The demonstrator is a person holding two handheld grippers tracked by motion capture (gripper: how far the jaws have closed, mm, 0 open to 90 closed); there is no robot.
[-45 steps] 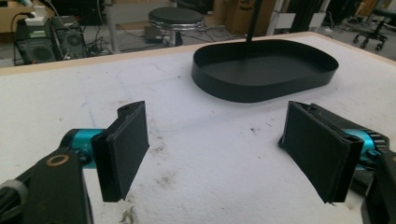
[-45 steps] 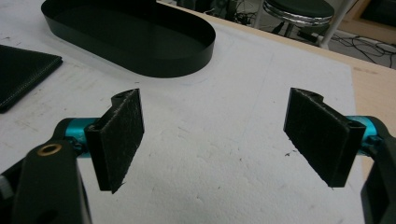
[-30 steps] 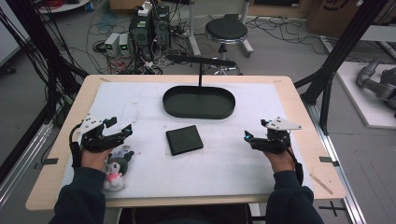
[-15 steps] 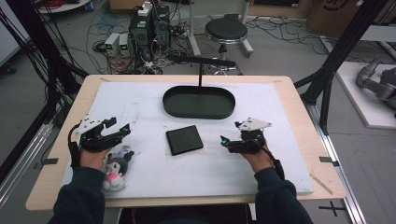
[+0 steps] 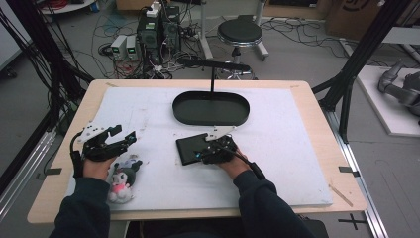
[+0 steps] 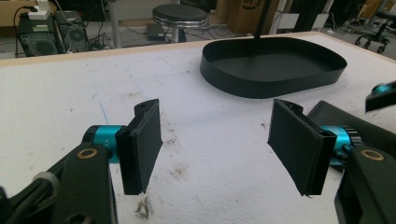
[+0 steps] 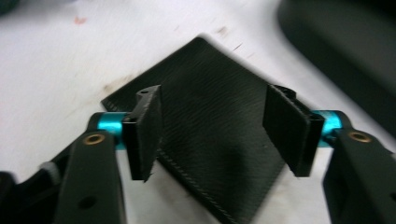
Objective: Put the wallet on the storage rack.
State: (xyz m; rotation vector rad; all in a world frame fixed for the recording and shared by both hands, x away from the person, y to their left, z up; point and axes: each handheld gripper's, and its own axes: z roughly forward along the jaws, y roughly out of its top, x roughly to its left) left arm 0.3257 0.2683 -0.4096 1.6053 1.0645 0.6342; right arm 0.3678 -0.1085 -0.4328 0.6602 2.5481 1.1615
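A flat black textured square (image 5: 186, 148) lies mid-table, just in front of the black oval tray (image 5: 210, 120). My right gripper (image 5: 202, 148) hovers over the square's right half, open. In the right gripper view the square (image 7: 212, 107) lies below and between the spread jaws of that gripper (image 7: 217, 133), corner pointing away, nothing gripped. My left gripper (image 5: 123, 137) is held open at the table's left. In the left gripper view this gripper (image 6: 219, 144) has only white mat between its pads, with the tray (image 6: 261, 86) beyond.
A small black, white and pink plush toy (image 5: 121, 178) lies by the left hand near the front edge. A dark post (image 5: 213, 82) with a crossbar rises behind the tray. The white mat (image 5: 292, 148) covers most of the wooden table.
My right gripper has swept left from the table's right side to a spot over the black square. The left gripper and the plush toy have stayed put.
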